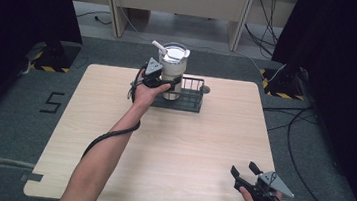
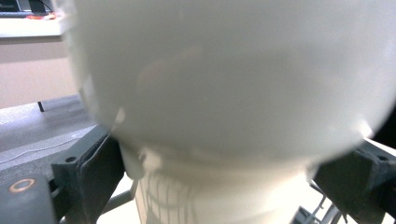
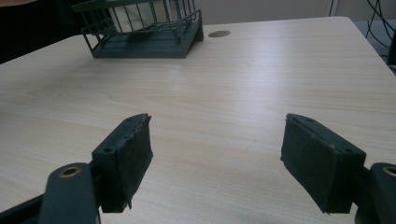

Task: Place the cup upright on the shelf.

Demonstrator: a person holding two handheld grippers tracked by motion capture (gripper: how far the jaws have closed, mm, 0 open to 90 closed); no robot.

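Left gripper (image 1: 161,82) clamping white tumbler (image 1: 173,70) in wire basket (image 1: 191,102), far table edge.
Transfer looking mid-way, direction unclear; right gripper (image 1: 247,170) idling wide open, near corner.

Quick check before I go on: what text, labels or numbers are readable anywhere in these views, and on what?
"5": dark tape figure on the grey floor, left of the table.
Faint print on the white cup in the wire basket, right gripper view: too small and blurred to read.
Nothing else legible.
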